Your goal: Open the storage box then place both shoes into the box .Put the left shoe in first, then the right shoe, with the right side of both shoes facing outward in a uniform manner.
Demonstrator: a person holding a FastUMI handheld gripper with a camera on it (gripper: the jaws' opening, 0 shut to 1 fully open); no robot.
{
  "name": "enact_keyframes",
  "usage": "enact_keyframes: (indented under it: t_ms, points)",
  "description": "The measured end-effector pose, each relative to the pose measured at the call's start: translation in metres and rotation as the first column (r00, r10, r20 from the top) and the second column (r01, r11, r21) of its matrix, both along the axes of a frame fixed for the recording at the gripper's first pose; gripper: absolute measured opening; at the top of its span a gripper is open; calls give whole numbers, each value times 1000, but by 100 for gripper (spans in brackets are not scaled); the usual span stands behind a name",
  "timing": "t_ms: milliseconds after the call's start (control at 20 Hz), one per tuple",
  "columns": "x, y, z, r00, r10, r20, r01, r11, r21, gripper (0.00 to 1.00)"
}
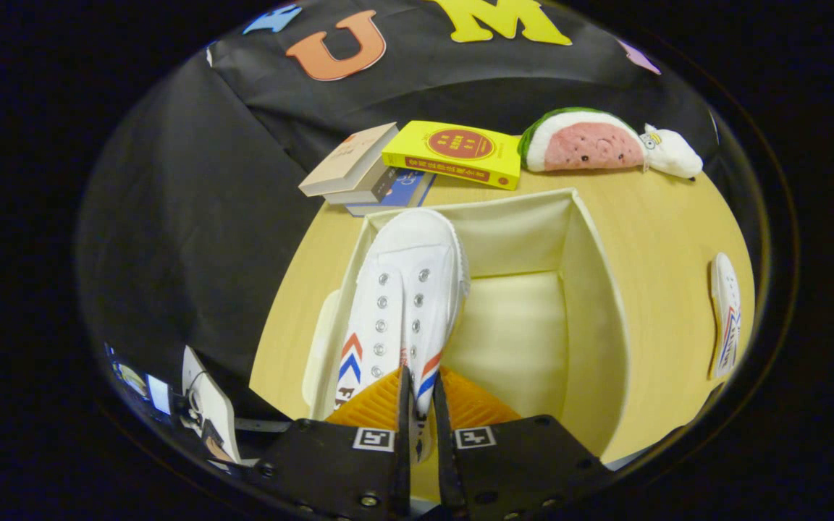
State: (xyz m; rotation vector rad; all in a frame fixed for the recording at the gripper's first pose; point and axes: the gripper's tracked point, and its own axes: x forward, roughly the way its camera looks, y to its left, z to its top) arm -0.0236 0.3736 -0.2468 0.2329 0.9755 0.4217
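Gripper: the gripper (417,394) has its fingers drawn narrow, both pressing on the heel end of a white shoe (406,304); they clamp it from either side.
White shoe: canvas sneaker with metal eyelets and no laces seen, toe pointing to 12 o'clock away from the fingers, red and blue chevron stripes on both flanks; it hangs inside the open storage box (591,289), along the box's 9 o'clock wall. Whether its sole touches the box floor cannot be told.
Storage box: cream fabric, lid off, open top, pale inner floor bare at 3 o'clock of the shoe.
Lid: a pale flat piece (318,347) lies just outside the box at 9 o'clock, most likely the box's lid.
Second shoe: the other white shoe (725,315) lies on the worktop at 3 o'clock of the box, well apart from it, the same red and blue stripes showing.
Writing: the yellow book (453,153) carries a red round emblem and red characters, too small to read; the beige book (348,163) and the blue book (406,192) beneath it show marks that cannot be read.
Plush: a watermelon-slice toy (580,141) with a small white plush figure (670,155) touching it, at 1 o'clock beyond the box.
Surface: light wood worktop (663,231), round-edged in this view.
Room: black cloth wall (192,202) behind and at 9 o'clock.
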Motion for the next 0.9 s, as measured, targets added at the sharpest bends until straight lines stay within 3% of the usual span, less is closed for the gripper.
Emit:
enact_keyframes:
  t_ms: [200, 450, 700, 900]
  points:
    - [0, -3, 0, 1000, 18, -11, -18, 1000, 14, 83]
    - [8, -39, 50, 981, 33, 192, -39, 999, 25, 84]
    - [18, -125, 106, 905, 32, 425, -18, 999, -36, 85]
    - [18, -205, 131, 852, 4, 523, 33, 998, -61, 84]
